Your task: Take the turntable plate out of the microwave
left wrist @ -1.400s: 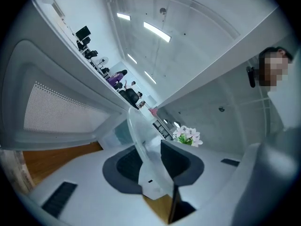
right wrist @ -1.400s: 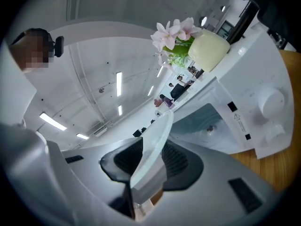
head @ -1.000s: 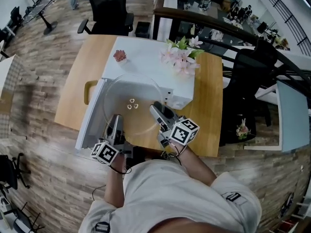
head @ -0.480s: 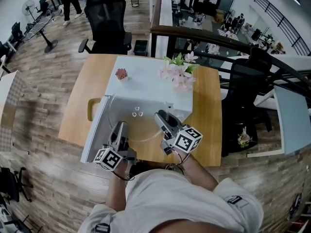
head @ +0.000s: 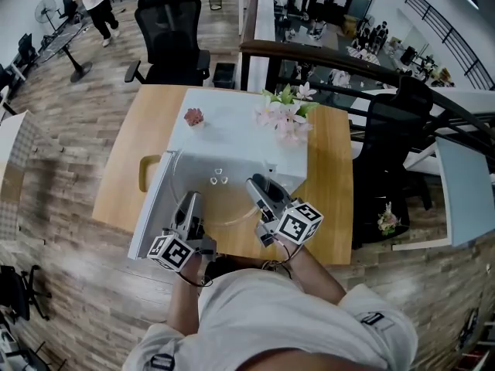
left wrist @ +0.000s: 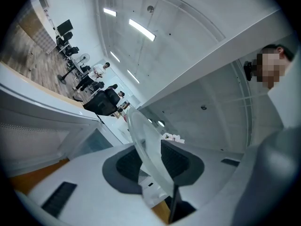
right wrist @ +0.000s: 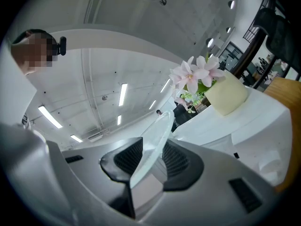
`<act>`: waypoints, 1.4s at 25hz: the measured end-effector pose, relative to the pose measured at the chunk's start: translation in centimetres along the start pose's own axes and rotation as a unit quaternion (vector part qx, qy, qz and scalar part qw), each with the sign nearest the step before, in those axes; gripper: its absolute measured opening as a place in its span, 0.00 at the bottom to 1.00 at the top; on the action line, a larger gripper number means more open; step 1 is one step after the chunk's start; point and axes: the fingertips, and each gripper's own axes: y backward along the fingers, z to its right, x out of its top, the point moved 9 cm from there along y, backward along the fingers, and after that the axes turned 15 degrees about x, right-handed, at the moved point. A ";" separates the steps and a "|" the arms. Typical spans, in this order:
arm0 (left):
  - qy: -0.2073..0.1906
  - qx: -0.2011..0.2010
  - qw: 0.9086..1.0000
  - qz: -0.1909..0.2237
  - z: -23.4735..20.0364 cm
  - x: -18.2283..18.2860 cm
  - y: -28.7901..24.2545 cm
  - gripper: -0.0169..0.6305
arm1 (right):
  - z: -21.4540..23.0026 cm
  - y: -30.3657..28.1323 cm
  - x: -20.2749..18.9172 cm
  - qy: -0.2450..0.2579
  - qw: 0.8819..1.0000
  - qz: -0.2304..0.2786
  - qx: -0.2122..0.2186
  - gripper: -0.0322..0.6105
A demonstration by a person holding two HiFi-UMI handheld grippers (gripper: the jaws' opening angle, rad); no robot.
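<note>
The clear glass turntable plate (head: 223, 199) hangs level in front of the white microwave (head: 232, 134), held by its near rim from both sides. My left gripper (head: 189, 205) is shut on the plate's left edge. The glass rim (left wrist: 146, 150) passes edge-on between the dark pads of my left gripper (left wrist: 151, 163). On the plate's right edge my right gripper (head: 257, 185) is shut too. There the rim (right wrist: 154, 142) is likewise pinched between the pads of my right gripper (right wrist: 149, 160). Three small hub bumps (head: 219, 179) show through the glass.
The microwave door (head: 148, 211) stands open at the left, with a yellowish handle (head: 144, 173) beside it. Pink flowers (head: 283, 114) and a small pink ornament (head: 193, 117) sit on top of the microwave. The wooden table (head: 331, 184) carries it; a black office chair (head: 168, 29) stands behind.
Both grippers have lifted the plate slightly compared with a second ago. Over the last half second they have kept still. A person in the background has walked on.
</note>
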 end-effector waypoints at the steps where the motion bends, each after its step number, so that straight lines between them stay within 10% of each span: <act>1: 0.001 -0.001 1.000 0.000 0.0 0.0 0.0 0.23 | 0.0 0.0 0.0 0.001 1.000 0.000 0.000 0.26; 35: 0.002 0.001 1.000 -0.001 0.5 -0.3 0.2 0.23 | -0.1 0.3 0.4 0.011 1.000 -0.006 0.004 0.26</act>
